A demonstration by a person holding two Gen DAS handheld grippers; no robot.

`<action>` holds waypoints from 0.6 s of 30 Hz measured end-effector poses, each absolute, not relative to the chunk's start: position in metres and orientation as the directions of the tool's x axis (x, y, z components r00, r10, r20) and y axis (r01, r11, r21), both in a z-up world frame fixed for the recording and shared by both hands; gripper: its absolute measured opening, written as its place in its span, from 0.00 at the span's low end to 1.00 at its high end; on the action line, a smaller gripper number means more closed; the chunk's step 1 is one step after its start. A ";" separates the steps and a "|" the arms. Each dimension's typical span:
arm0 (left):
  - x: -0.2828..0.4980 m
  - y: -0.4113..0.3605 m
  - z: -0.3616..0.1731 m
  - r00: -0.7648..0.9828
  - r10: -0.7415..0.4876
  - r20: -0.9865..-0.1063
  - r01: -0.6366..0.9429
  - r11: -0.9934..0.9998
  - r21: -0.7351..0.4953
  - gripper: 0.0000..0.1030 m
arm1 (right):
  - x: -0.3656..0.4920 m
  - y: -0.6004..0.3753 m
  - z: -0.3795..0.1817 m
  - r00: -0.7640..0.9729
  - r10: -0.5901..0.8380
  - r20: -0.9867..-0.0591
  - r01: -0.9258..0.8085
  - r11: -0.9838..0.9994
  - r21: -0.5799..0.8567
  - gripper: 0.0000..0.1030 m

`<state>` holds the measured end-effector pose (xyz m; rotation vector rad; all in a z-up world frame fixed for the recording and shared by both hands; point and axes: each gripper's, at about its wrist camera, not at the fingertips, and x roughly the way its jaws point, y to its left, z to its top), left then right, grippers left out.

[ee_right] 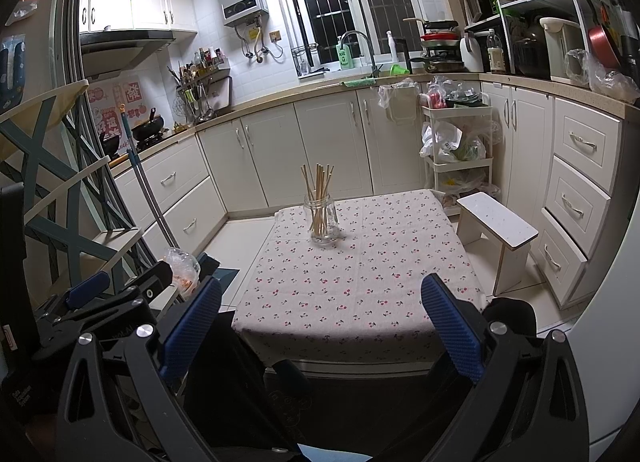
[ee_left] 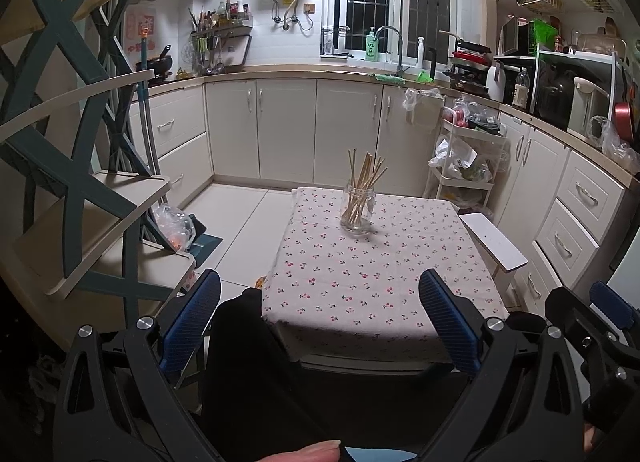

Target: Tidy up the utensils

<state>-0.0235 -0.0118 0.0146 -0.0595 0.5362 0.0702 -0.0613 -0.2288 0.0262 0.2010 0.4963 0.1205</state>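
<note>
A clear glass jar (ee_left: 357, 213) (ee_right: 321, 219) stands upright near the far edge of a small table with a cherry-print cloth (ee_left: 376, 274) (ee_right: 360, 274). Several wooden chopsticks (ee_left: 366, 177) (ee_right: 318, 189) stand bundled inside it, tips fanning out above the rim. My left gripper (ee_left: 320, 326) hangs open in front of the table's near edge, well short of the jar, nothing between its blue pads. My right gripper (ee_right: 322, 326) is open too, at the same near edge, holding nothing. Each gripper shows at the edge of the other's view.
A white stool (ee_left: 494, 244) (ee_right: 498, 232) stands right of the table. A teal-and-cream shelf rack (ee_left: 80, 189) fills the left. A white trolley with bags (ee_right: 456, 149) sits behind. Kitchen cabinets (ee_left: 288, 125) line the walls. A person's dark-clothed legs lie below the grippers.
</note>
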 end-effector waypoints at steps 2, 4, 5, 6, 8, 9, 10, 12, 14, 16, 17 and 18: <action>-0.023 -0.012 0.015 0.857 0.051 -0.513 -0.082 0.996 -0.039 0.93 | -0.061 -0.229 0.026 0.873 0.163 -0.460 -0.066 0.973 0.220 0.93; -0.025 -0.011 0.015 0.855 0.051 -0.516 -0.083 0.996 -0.039 0.93 | -0.061 -0.229 0.027 0.872 0.165 -0.461 -0.067 0.973 0.222 0.93; -0.025 -0.011 0.015 0.855 0.051 -0.516 -0.083 0.996 -0.038 0.93 | -0.061 -0.229 0.026 0.872 0.165 -0.461 -0.067 0.973 0.221 0.93; -0.023 -0.010 0.015 0.854 0.052 -0.518 -0.084 0.996 -0.038 0.93 | -0.062 -0.229 0.027 0.871 0.165 -0.462 -0.067 0.973 0.222 0.93; -0.023 -0.008 0.014 0.852 0.055 -0.520 -0.087 0.995 -0.038 0.93 | -0.063 -0.229 0.028 0.871 0.165 -0.462 -0.066 0.973 0.222 0.93; -0.022 -0.009 0.014 0.851 0.055 -0.523 -0.089 0.995 -0.039 0.93 | -0.063 -0.229 0.028 0.872 0.165 -0.462 -0.066 0.973 0.222 0.93; -0.021 -0.008 0.014 0.849 0.055 -0.526 -0.090 0.995 -0.041 0.93 | -0.064 -0.228 0.029 0.872 0.164 -0.460 -0.066 0.973 0.221 0.93; -0.018 -0.007 0.013 0.847 0.056 -0.528 -0.093 0.995 -0.043 0.93 | -0.065 -0.228 0.029 0.873 0.164 -0.460 -0.066 0.973 0.221 0.93; -0.018 -0.006 0.013 0.847 0.058 -0.528 -0.094 0.995 -0.043 0.93 | -0.064 -0.229 0.028 0.872 0.165 -0.462 -0.066 0.973 0.222 0.93; -0.018 -0.006 0.013 0.848 0.059 -0.526 -0.095 0.995 -0.041 0.93 | -0.065 -0.228 0.029 0.872 0.165 -0.462 -0.067 0.973 0.222 0.93; -0.017 -0.006 0.013 0.848 0.058 -0.527 -0.094 0.995 -0.041 0.93 | -0.064 -0.229 0.029 0.871 0.165 -0.462 -0.067 0.973 0.222 0.93; -0.017 -0.006 0.013 0.847 0.059 -0.529 -0.096 0.995 -0.042 0.93 | -0.065 -0.229 0.029 0.871 0.165 -0.462 -0.067 0.973 0.222 0.93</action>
